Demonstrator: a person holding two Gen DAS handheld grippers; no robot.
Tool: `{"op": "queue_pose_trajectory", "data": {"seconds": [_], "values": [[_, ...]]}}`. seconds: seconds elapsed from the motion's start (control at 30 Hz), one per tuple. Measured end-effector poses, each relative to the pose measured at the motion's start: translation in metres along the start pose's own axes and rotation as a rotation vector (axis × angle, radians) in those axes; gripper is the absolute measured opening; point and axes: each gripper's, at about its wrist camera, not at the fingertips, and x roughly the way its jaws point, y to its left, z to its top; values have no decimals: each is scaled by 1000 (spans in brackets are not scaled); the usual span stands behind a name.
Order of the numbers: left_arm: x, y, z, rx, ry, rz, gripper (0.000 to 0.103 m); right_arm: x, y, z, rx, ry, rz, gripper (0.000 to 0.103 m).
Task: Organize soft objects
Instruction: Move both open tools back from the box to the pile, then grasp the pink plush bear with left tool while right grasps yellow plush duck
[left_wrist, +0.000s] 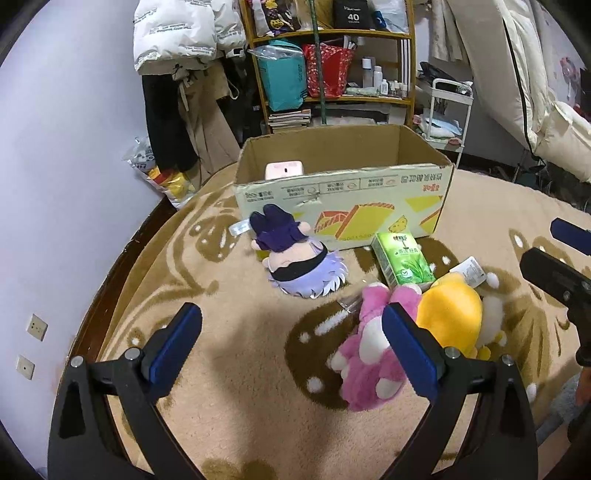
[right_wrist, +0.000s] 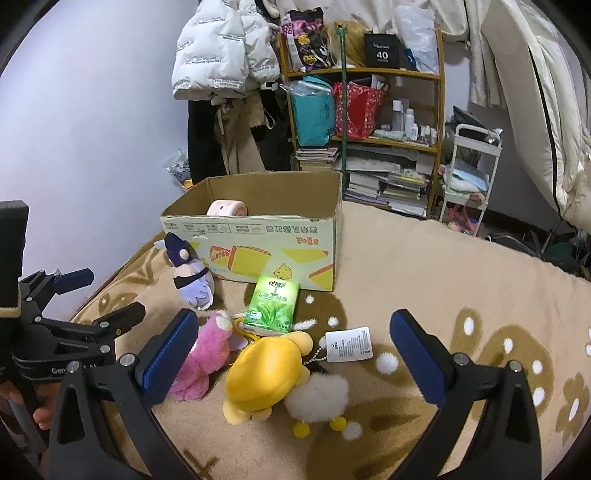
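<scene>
An open cardboard box (left_wrist: 343, 199) (right_wrist: 258, 243) stands on the beige carpet with a pink object (left_wrist: 284, 170) (right_wrist: 226, 208) inside. In front of it lie a purple-haired doll (left_wrist: 295, 258) (right_wrist: 192, 280), a green tissue pack (left_wrist: 402, 264) (right_wrist: 275, 306), a pink plush (left_wrist: 365, 354) (right_wrist: 207, 354) and a yellow plush (left_wrist: 452, 314) (right_wrist: 267, 373) with a white tag (right_wrist: 349, 345). My left gripper (left_wrist: 291, 343) is open and empty, above the carpet left of the pink plush. My right gripper (right_wrist: 293, 354) is open and empty, its fingers on either side of the yellow plush.
A shelf (left_wrist: 332, 66) (right_wrist: 369, 110) with bags, bottles and books stands behind the box. Coats (left_wrist: 177, 74) hang at the wall on the left. A white cart (right_wrist: 469, 177) and bedding (right_wrist: 535, 110) are at the right. The carpet's dark edge (left_wrist: 122, 266) runs along the left.
</scene>
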Motion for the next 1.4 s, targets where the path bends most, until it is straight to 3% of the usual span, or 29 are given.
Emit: {"op": "queue_pose_trajectory", "data": {"seconds": [0.23, 1.0, 1.4], "values": [[16, -15, -5, 53, 27, 1, 97, 18, -6, -5, 22, 27, 0, 103], [45, -33, -13, 73, 96, -81, 97, 65, -7, -15, 50, 118, 27, 103], [62, -44, -22, 112, 184, -141, 97, 85, -6, -26, 54, 176, 47, 101]]}}
